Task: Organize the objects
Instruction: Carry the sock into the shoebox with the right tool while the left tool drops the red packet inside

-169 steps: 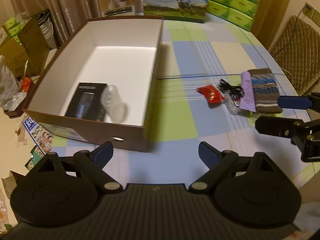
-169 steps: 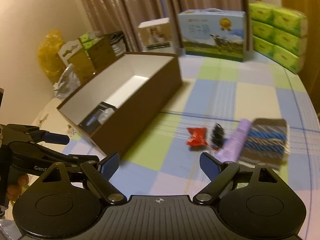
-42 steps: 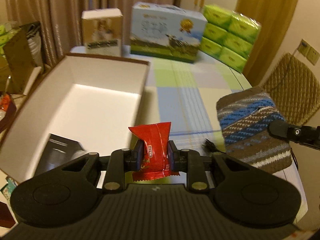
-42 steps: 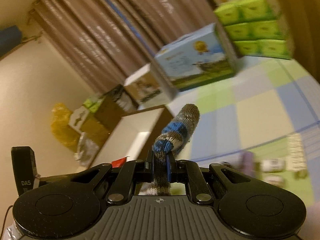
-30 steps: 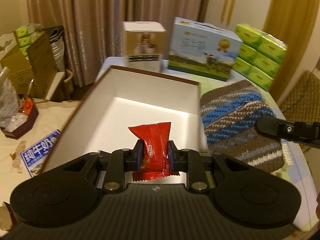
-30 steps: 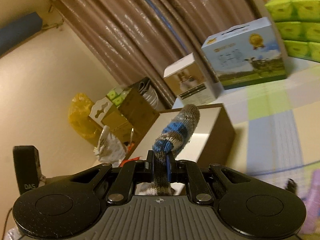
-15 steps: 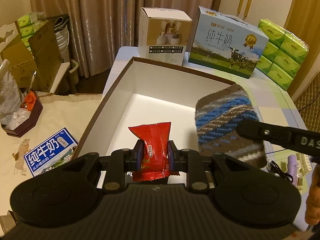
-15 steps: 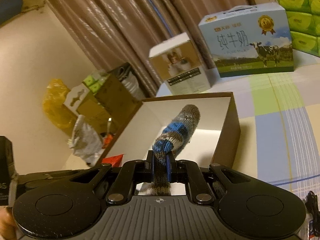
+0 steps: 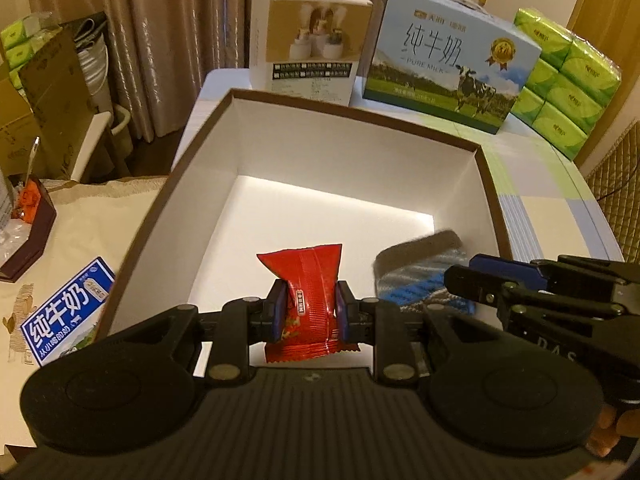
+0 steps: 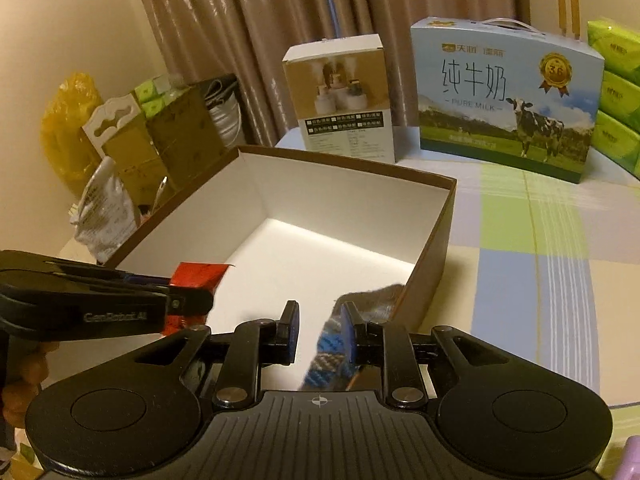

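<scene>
The left tongs [image 9: 308, 316] clamp a red snack packet [image 9: 304, 300] above the open brown box [image 10: 436, 232]; the right tongs [image 10: 320, 330] stand parted, the knitted pouch [image 10: 340, 336] slipping boxward. It might snag the near wall. Beyond the box, a checked desk [image 10: 560, 280], milk carton [image 10: 504, 96], curtains [image 10: 260, 20].

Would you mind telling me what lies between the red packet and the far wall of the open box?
Only bare white box floor: in the left wrist view nothing lies between the red packet and the far wall.
</scene>
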The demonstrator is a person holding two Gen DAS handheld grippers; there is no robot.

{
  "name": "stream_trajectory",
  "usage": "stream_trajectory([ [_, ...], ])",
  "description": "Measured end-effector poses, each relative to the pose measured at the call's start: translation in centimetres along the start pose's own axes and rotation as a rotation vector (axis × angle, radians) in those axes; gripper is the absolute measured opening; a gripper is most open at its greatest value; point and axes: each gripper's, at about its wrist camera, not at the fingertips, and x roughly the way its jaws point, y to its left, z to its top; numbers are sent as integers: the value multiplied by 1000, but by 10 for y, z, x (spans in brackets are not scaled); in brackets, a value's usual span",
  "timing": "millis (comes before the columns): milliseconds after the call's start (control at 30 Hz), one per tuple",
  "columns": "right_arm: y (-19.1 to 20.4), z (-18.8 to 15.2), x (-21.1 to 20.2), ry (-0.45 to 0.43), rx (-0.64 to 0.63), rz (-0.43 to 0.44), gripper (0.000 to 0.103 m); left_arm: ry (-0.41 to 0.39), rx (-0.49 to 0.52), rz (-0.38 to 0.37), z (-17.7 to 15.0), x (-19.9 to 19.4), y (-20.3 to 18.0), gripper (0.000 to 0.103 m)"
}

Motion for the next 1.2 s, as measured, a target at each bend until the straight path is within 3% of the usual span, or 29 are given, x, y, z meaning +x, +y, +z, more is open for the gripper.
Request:
stream_trajectory([
  [100, 3, 2, 1, 9, -24, -12, 21, 15, 6, -11, 1, 8, -2, 23],
  [167, 4, 2, 1, 14, -34, -13, 22, 16, 19, -10, 1, 10, -3, 32],
  [300, 9, 2, -1, 25, -62, -12, 37, 28, 33, -4, 0, 12, -5, 39],
  [533, 15, 0, -3, 32, -89, -13, 43, 29, 20, 6, -5, 3, 2, 48],
  [933, 24, -1, -22, 10, -100, -6, 57, -24, -7, 8, -16, -38, 6, 54],
  [1200, 27, -5, -46, -30, -85, 2, 79, -74, -13, 14, -25, -70, 2, 62],
])
